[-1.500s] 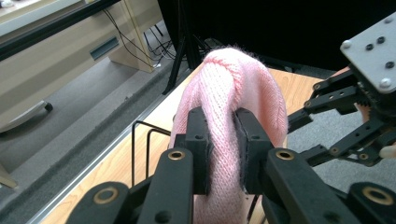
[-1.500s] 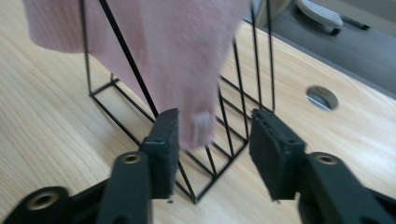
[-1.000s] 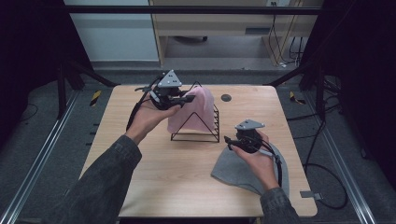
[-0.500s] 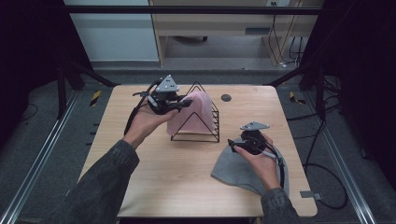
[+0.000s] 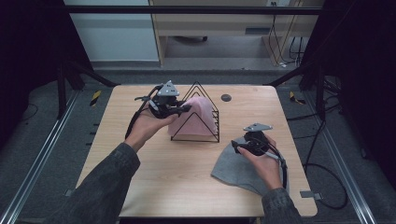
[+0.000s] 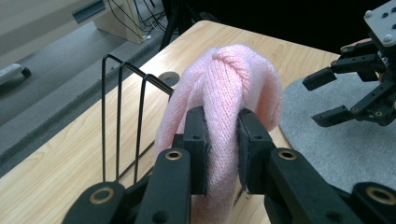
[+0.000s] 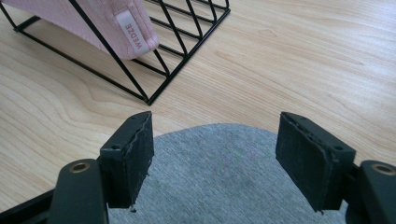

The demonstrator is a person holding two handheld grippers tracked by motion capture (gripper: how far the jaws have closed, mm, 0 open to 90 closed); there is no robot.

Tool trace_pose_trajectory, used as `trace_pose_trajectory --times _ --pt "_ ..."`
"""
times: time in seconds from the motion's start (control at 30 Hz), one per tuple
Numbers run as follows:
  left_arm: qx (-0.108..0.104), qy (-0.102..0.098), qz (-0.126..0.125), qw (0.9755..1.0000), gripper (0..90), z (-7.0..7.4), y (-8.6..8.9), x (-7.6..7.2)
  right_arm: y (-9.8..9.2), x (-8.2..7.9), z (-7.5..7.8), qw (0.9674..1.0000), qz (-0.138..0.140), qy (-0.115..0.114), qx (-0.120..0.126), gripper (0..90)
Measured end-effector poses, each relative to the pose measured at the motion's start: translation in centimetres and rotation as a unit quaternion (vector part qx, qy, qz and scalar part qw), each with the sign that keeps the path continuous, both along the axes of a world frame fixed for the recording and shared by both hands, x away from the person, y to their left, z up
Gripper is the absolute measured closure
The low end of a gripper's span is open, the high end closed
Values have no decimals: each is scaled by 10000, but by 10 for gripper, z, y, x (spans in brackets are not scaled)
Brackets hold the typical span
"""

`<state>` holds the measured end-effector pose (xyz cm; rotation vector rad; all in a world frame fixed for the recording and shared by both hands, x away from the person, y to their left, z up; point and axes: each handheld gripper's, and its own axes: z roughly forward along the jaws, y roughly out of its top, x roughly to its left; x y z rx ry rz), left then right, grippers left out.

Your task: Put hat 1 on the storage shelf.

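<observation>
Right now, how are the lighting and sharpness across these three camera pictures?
High view: light wooden table evenly lit, surroundings nearly black, slightly soft. Left gripper view: pink knitted hat crisp between the left gripper pads, background shelf blurred. Right gripper view: grey fabric hat and black wire rack sharp, no glare.

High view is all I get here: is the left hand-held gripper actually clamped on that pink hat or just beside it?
Observer: Clamped. In the left gripper view, the left hand-held gripper pinches a bunched fold of the pink hat between its pads.
Operator: And the right one, is it holding the grey hat?
Observer: No. The right hand-held gripper is open, its pads apart above the grey hat.
Operator: Any marking on the pink hat?
Observer: Yes, a small label at its edge, reading WEDZE, seen through the bars of the black wire rack.
</observation>
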<state>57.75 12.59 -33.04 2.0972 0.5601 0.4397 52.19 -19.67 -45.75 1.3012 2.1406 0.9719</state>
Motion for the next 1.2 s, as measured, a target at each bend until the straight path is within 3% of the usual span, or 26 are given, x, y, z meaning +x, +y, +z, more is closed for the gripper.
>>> trace_pose_trajectory --times 0.37,0.67,0.8,0.83,0.9,0.97,1.07,1.2 --pt "52 145 29 9999 710 -7 1 1 -6 0 -1 10000 -76 17 -57 280" --pt "-294 18 181 9994 534 -8 9 -10 -20 0 4 9996 -238 -106 -57 319" --pt "-149 -86 293 9994 450 -8 11 -22 -31 2 3 9993 -346 -19 -123 303" --pt "11 -86 334 9994 380 -11 12 -29 -42 2 4 9990 -431 56 -70 278" --pt "104 -118 342 9993 327 -12 13 -33 -47 2 4 9989 -456 79 -50 263" --pt "330 -208 413 9984 289 -16 16 -45 -62 1 2 9985 -499 182 94 246" --pt "468 -126 631 9968 200 -26 31 -65 -87 0 -2 9972 -688 280 122 332" --pt "564 115 744 9956 134 -50 52 -83 -103 -1 -10 9957 -814 433 71 418"
